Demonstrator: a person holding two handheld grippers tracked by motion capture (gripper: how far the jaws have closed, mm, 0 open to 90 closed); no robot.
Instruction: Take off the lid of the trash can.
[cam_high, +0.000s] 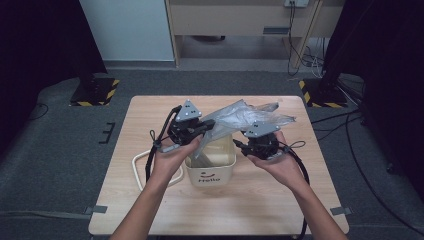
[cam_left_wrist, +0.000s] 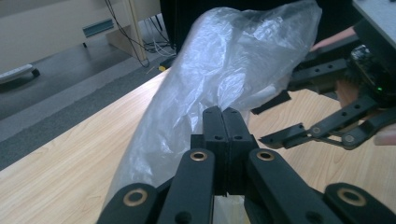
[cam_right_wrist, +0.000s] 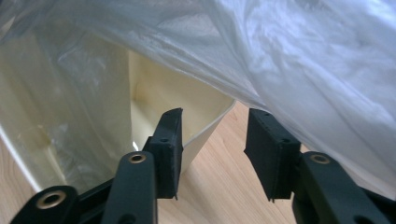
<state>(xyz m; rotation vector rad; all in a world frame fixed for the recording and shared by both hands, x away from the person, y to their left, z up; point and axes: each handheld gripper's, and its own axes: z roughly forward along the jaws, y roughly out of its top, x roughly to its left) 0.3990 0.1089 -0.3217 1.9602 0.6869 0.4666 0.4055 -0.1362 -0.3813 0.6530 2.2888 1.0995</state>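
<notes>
You're lining cream bin (cam_high: 211, 167) at table (cam_high: 150, 210) centre with clear plastic bag (cam_high: 245, 114). Left gripper (cam_left_wrist: 223, 122) is pinching bag film, jaws fully together, keeping one side lifted over bin. Right gripper (cam_right_wrist: 212, 140) is sitting half-open, nothing between pads, straddling bin's near corner under draped film, probably lining up next grab. Bag is hanging half inside, rest bunching above far rim. Bare table all round; loose ring (cam_high: 137, 165) lying left of bin.

Thin clear plastic bag (cam_high: 245, 114), crumpled, half inside the small cream bin (cam_high: 212, 170) on the table.
</notes>
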